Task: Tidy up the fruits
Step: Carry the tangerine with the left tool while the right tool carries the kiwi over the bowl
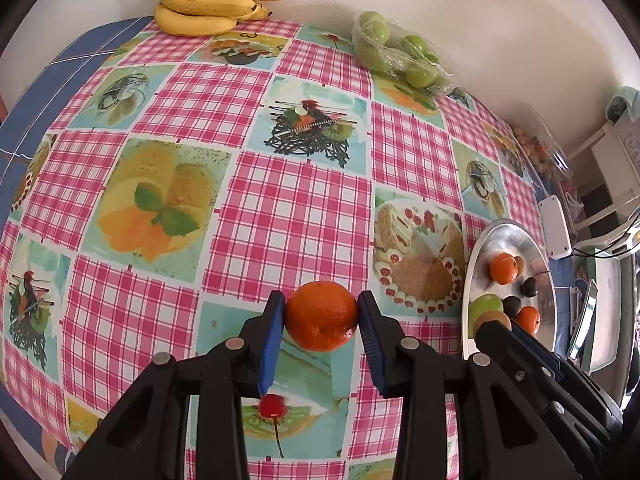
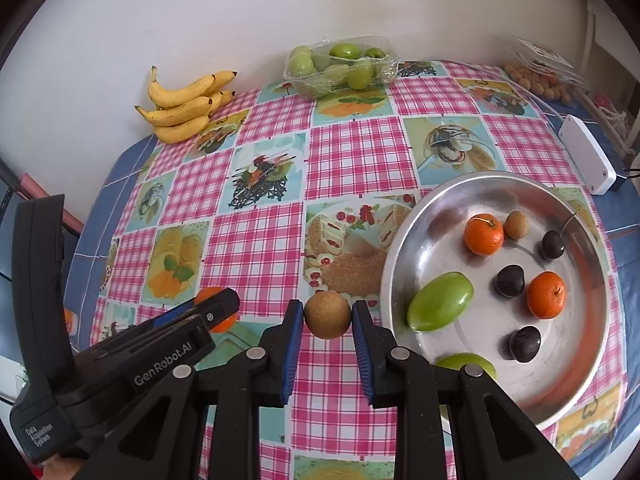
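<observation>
My left gripper (image 1: 321, 316) is shut on an orange tangerine (image 1: 322, 315) and holds it just above the checked tablecloth. My right gripper (image 2: 327, 314) is shut on a small brown round fruit (image 2: 327, 314), left of the metal bowl (image 2: 404, 248). The bowl holds two tangerines (image 2: 483, 234), green fruits (image 2: 440, 301), dark plums (image 2: 510, 280), a cherry and a small brown fruit. In the right wrist view the left gripper (image 2: 212, 308) is at the lower left. In the left wrist view the right gripper (image 1: 494, 320) is beside the bowl (image 1: 472, 268).
A bunch of bananas (image 2: 186, 104) lies at the back left by the wall. A clear box of green fruits (image 2: 340, 66) stands at the back middle. A clear box of small brown fruits (image 2: 540, 76) and a white plastic box (image 2: 586, 152) are at the back right.
</observation>
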{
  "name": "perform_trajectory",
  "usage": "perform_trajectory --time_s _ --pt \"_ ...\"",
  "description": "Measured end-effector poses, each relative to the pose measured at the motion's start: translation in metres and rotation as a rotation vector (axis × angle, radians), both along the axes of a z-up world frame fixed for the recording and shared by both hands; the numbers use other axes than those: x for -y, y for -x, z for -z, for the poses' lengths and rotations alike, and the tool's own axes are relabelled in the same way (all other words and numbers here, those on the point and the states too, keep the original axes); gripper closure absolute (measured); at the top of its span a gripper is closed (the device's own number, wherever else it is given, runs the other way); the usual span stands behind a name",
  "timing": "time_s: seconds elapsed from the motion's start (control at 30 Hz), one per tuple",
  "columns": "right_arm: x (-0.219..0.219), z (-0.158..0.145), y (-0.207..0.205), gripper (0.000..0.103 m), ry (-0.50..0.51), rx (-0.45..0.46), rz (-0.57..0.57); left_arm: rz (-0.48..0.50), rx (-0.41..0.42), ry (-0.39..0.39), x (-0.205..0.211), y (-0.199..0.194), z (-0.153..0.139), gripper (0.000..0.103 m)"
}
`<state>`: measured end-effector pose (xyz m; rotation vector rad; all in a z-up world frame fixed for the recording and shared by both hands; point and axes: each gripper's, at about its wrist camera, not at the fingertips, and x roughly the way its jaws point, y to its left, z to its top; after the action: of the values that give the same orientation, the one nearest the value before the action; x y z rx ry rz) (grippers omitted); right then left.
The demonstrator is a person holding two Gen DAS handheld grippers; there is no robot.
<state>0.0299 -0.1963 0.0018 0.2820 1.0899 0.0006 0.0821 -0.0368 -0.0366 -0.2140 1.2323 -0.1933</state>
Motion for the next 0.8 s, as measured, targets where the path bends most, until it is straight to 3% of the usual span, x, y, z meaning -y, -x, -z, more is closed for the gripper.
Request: perform_trajectory --time_s 0.4,0.8 --pt "0.023 0.002 0.000 0.076 -0.046 -0.003 0.039 0.067 0.012 -0.030 0.022 0.005 0.001 0.065" --pt "0.089 0.010 0.015 0.076 -0.037 -0.046 0.216 0.227 0.034 -0.027 0.076 0.028 -0.003 0.065"
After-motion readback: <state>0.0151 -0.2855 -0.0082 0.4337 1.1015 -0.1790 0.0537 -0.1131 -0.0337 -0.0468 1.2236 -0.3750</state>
